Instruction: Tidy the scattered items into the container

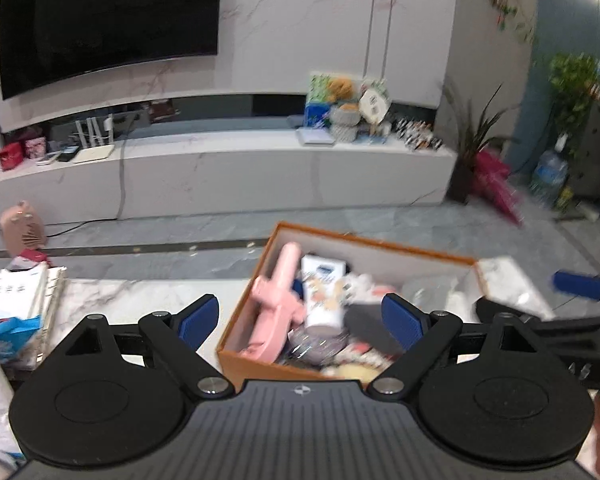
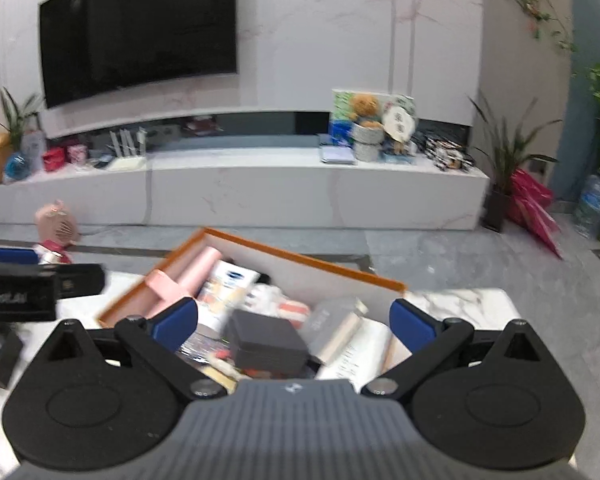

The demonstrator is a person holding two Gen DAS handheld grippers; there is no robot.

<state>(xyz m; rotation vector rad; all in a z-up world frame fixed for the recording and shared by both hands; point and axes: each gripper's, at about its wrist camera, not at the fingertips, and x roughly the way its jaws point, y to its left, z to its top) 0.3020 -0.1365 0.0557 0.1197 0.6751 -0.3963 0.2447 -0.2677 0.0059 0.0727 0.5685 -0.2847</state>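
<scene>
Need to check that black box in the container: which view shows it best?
The right wrist view: the black box sits whole and near, centred in the orange container. In the left wrist view it is a dark blur partly behind a finger.

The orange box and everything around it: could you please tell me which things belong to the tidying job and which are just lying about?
Belongs to the job:
orange box
pink holder inside it
white tube inside it
black box inside it
left gripper, open
right gripper, open

Just lying about:
television
teddy bear
pink fan
water bottle
</scene>
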